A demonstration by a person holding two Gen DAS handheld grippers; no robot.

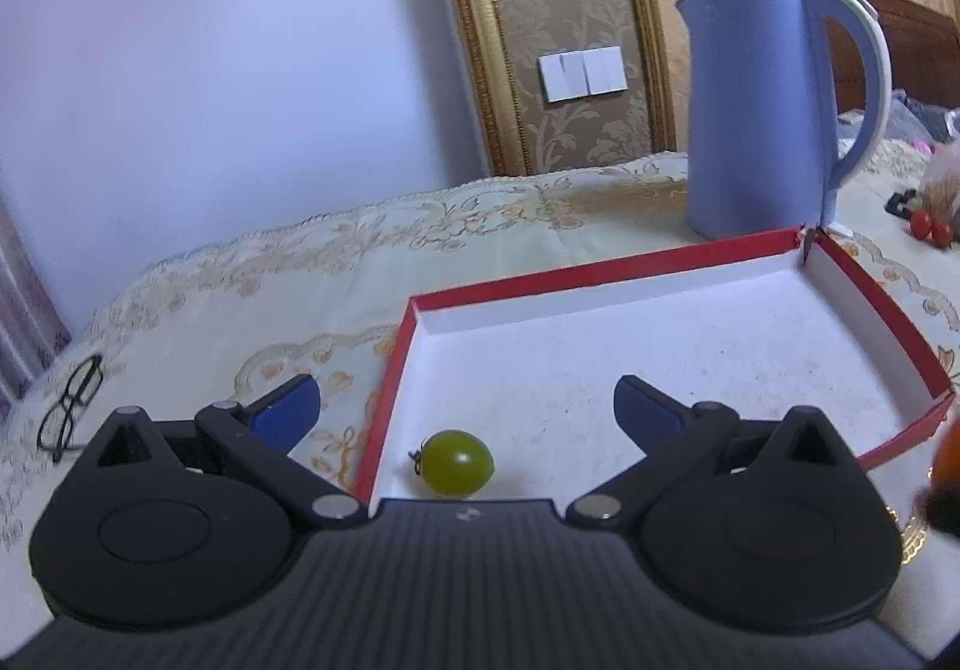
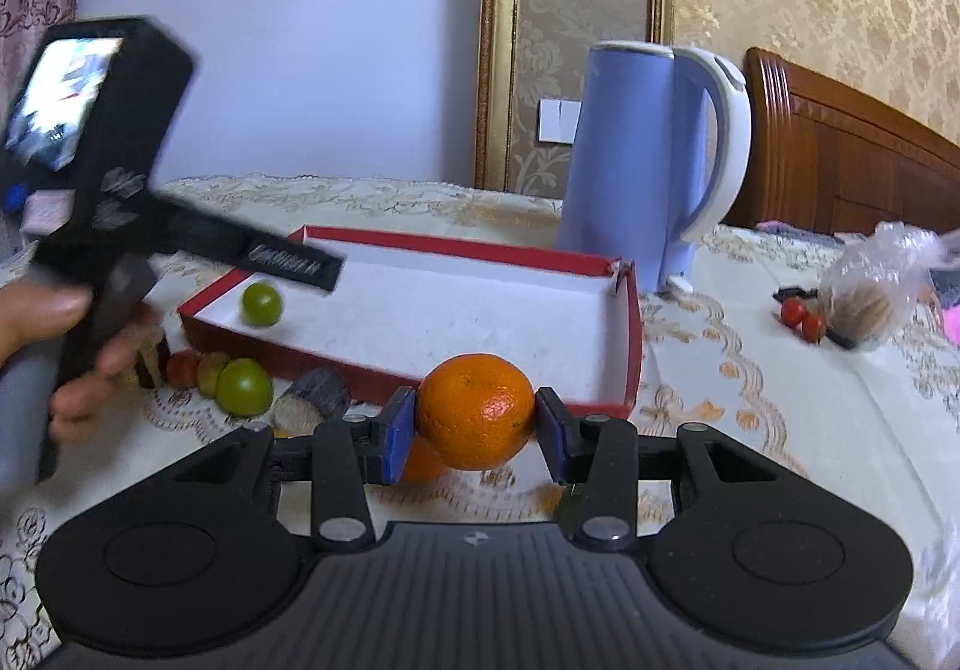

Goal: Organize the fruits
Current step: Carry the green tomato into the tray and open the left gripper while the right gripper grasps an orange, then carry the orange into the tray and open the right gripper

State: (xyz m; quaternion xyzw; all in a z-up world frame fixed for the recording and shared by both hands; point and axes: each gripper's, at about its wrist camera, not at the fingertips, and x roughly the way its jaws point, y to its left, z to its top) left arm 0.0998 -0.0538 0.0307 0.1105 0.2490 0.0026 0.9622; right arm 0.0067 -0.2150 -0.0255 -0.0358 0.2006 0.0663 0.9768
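Observation:
A red box with a white inside (image 1: 600, 274) (image 2: 627, 346) lies on the table. One green fruit (image 1: 457, 463) (image 2: 261, 305) sits in its near left corner. My left gripper (image 1: 465, 406) is open and empty, hovering just above that fruit. My right gripper (image 2: 475, 424) is shut on an orange (image 2: 475, 410), held above the table in front of the box. Under it a second orange (image 2: 423, 463) lies partly hidden. A green fruit (image 2: 243, 388), two smaller reddish and yellowish fruits (image 2: 183, 368) and two dark cut pieces (image 2: 312, 400) lie left of the box front.
A blue electric kettle (image 1: 756, 111) (image 2: 630, 159) stands behind the box. Two cherry tomatoes (image 2: 803, 319) and a plastic bag (image 2: 876, 280) lie at the right. Glasses (image 1: 69, 409) lie at the left on the embroidered tablecloth (image 1: 300, 262). A wall rises behind the table.

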